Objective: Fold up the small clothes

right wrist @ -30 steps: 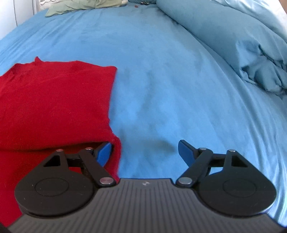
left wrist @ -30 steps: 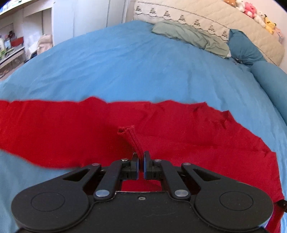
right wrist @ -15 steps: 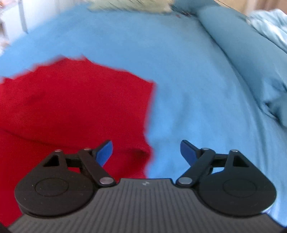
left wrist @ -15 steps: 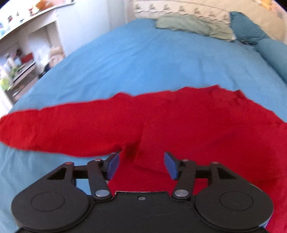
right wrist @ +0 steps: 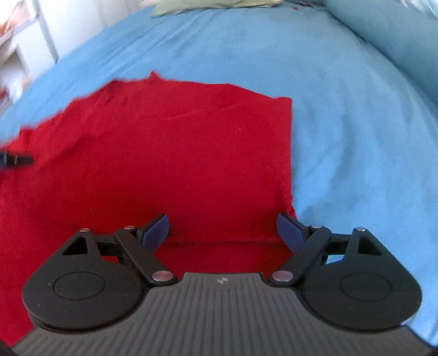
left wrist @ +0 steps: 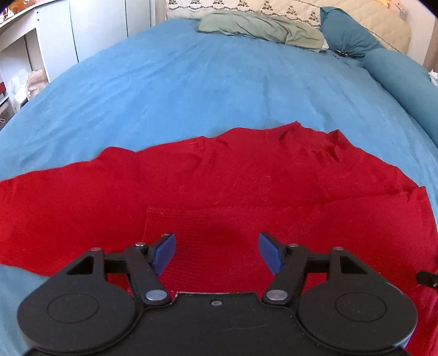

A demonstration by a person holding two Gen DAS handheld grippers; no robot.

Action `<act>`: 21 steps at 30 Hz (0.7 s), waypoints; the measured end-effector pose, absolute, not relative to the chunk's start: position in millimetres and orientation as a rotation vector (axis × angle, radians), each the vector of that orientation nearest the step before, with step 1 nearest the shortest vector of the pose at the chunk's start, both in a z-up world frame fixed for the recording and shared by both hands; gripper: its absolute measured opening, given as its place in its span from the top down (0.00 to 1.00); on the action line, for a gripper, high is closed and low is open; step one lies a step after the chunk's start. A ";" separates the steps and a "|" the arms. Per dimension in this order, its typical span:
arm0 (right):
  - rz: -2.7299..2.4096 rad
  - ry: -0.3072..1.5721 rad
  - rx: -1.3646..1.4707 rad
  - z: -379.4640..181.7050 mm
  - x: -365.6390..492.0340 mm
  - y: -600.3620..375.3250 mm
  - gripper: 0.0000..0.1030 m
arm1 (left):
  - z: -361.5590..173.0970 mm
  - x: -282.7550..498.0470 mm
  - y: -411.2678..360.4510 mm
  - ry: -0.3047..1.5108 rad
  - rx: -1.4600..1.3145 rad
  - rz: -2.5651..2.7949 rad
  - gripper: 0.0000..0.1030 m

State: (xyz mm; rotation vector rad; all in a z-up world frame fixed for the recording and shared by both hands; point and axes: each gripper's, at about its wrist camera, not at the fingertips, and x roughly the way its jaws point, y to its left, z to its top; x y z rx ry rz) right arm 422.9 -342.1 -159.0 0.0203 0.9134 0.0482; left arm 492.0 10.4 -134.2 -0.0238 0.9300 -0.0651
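**A:** Start with the big picture. Where does your work sit?

**B:** You are over a bed with a blue cover. The red garment lies flat on it, near you, and nothing else is close to it. Far off by the headboard lie a green cloth and a dark blue pillow, well apart from your work.

**A:** How much of the fold looks done?

**B:** Part of it, I judge. In the right wrist view the red garment has a straight right edge and a layer lying on top, with a seam line running across just ahead of your fingers. In the left wrist view a ribbed band lies over the lower cloth, so one flap seems turned in. To your left a long piece, likely a sleeve, is spread out over the cover. That side looks unfolded, and the far edge is wrinkled.

**A:** And my grippers?

**B:** Your left gripper hangs over the ribbed band with fingers spread wide, holding nothing. Your right gripper sits over the near right corner, fingers also spread and empty, the right finger at the cloth's edge.

**A:** What is left?

**B:** Probably bringing that left piece in, then folding the garment down to a small packet.
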 end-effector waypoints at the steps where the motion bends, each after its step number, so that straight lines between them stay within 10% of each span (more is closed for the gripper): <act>1: 0.068 0.896 0.010 -152.6 425.8 -341.0 0.01 | -133.1 494.7 9.8 0.923 -0.023 -0.065 0.30; 21: 0.040 0.836 0.087 -133.2 492.5 -361.6 0.00 | -130.6 511.4 11.3 1.002 -0.075 -0.038 0.28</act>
